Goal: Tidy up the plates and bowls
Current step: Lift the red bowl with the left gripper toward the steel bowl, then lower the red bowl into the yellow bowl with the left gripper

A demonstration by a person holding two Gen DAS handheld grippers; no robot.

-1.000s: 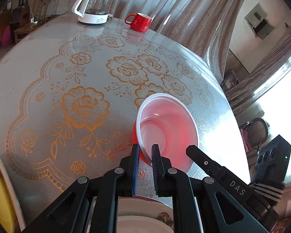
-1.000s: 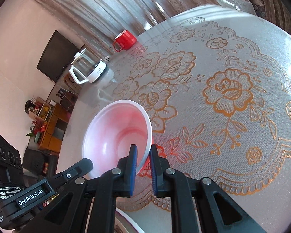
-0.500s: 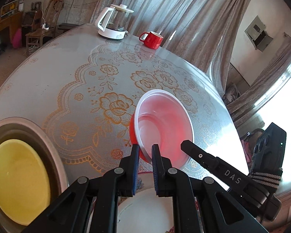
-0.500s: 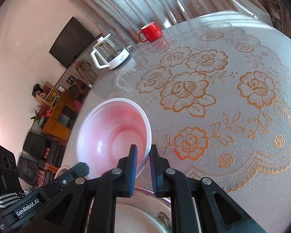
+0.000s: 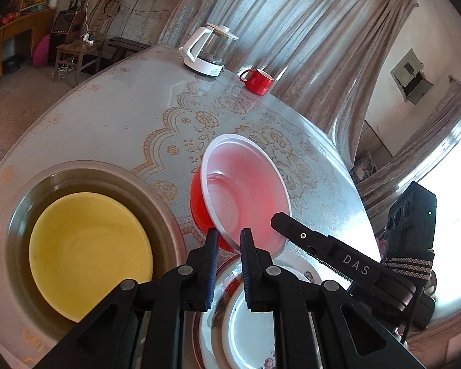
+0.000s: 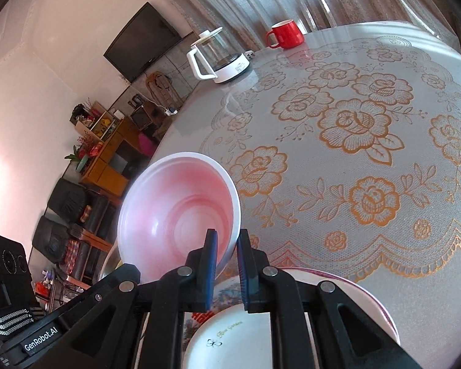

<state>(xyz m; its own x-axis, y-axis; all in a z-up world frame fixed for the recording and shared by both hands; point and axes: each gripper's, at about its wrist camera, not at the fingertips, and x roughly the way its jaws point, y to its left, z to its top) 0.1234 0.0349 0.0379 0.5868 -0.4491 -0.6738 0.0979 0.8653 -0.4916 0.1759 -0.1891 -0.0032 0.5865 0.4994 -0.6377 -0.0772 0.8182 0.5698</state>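
Note:
A red bowl with a white inside point(image 5: 242, 190) point(image 6: 181, 212) hangs tilted above the table, gripped from both sides. My left gripper point(image 5: 228, 236) is shut on its near-left rim and my right gripper point(image 6: 226, 240) is shut on its right rim. Under the bowl lies a stack of white plates with flower prints point(image 5: 249, 316) point(image 6: 239, 335). To the left stands a metal basin point(image 5: 18, 215) holding a yellow bowl point(image 5: 89, 255). The right gripper's body point(image 5: 347, 264) shows in the left wrist view.
A round table under a lace-pattern cloth point(image 6: 353, 141) carries a glass kettle on a white base point(image 5: 209, 50) point(image 6: 218, 55) and a red mug point(image 5: 258, 81) point(image 6: 285, 33) at its far side. Curtains hang behind. Furniture and a wall screen point(image 6: 144, 43) stand off to the left.
Both grippers have carried the bowl back across the table, away from the kettle and mug. The metal basin with the yellow bowl and the plate stack have come into view beneath.

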